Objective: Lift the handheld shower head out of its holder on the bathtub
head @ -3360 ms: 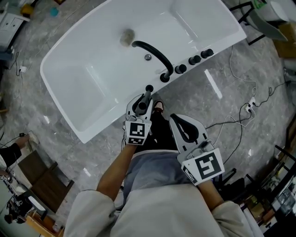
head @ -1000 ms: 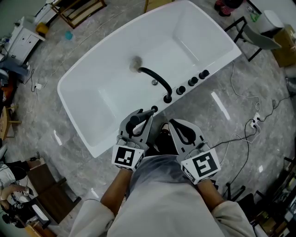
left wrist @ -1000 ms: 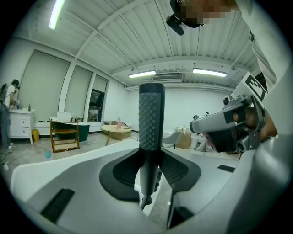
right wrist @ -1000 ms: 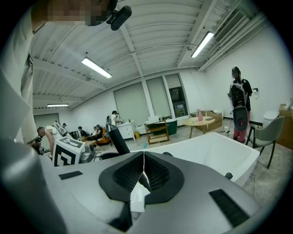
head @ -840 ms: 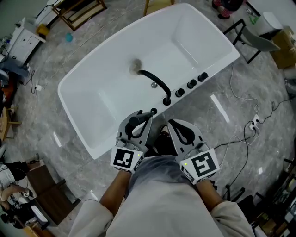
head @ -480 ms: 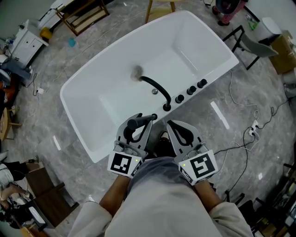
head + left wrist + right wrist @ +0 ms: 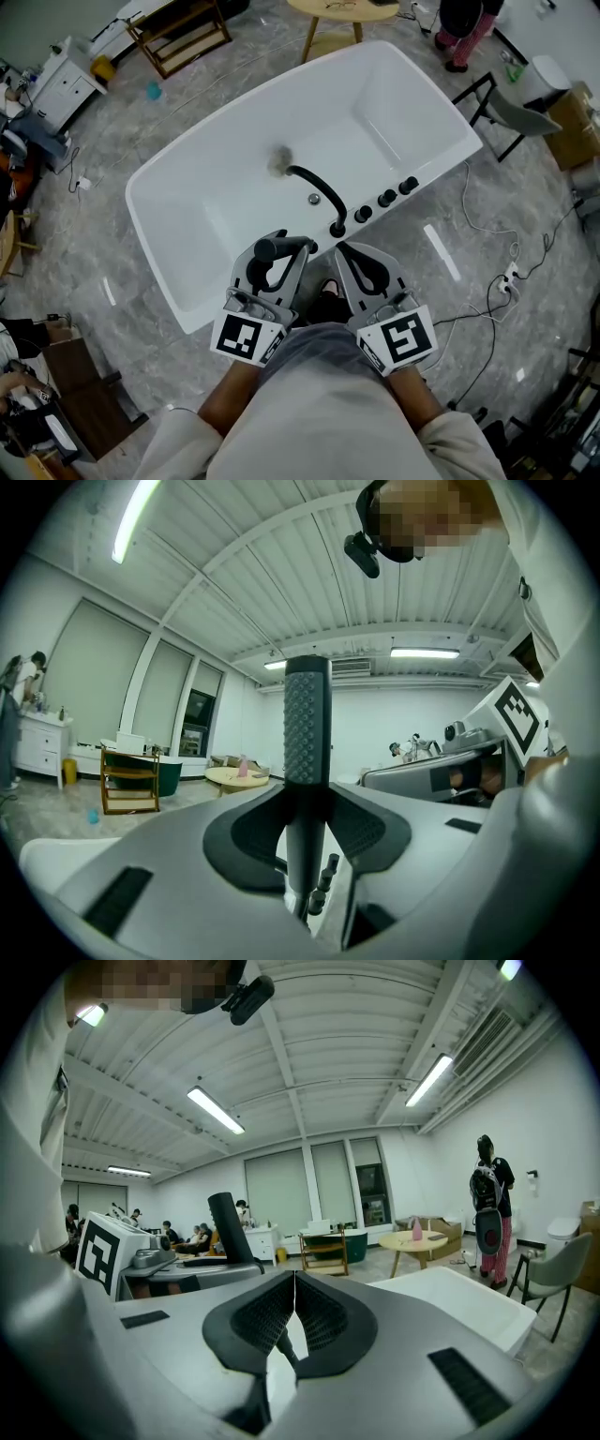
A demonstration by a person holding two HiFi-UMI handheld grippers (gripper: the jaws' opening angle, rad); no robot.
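The handheld shower head (image 7: pixel 267 250) is clamped between the jaws of the left gripper (image 7: pixel 284 246). In the left gripper view it stands upright (image 7: pixel 307 733), a dark grey stick with a dotted grip on its upper part, and the two dark pads press on its sides; the left gripper (image 7: pixel 307 810) is about half wide around it. Its lower end goes down behind the jaws. From the head view it hangs over the near rim of the white bathtub (image 7: pixel 178 286).

Just beyond the tips of this gripper a black curved spout (image 7: pixel 317 192) arches over the tub, and a row of black knobs (image 7: pixel 386 199) sits on the rim beyond and to the right. The drain (image 7: pixel 278 161) lies further beyond, in the tub floor.

The right gripper (image 7: pixel 349 255) is just beside, to the right, with its jaws together (image 7: pixel 293 1281) and nothing between them.

Far beyond both grippers, past the tub, there are a round wooden table (image 7: pixel 342 9) and a person in pink trousers (image 7: pixel 487 1208). Cables (image 7: pixel 497 281) run on the grey floor to the right.

The print that can be read is a black and white square marker on each cube (image 7: pixel 241 337) (image 7: pixel 398 339).
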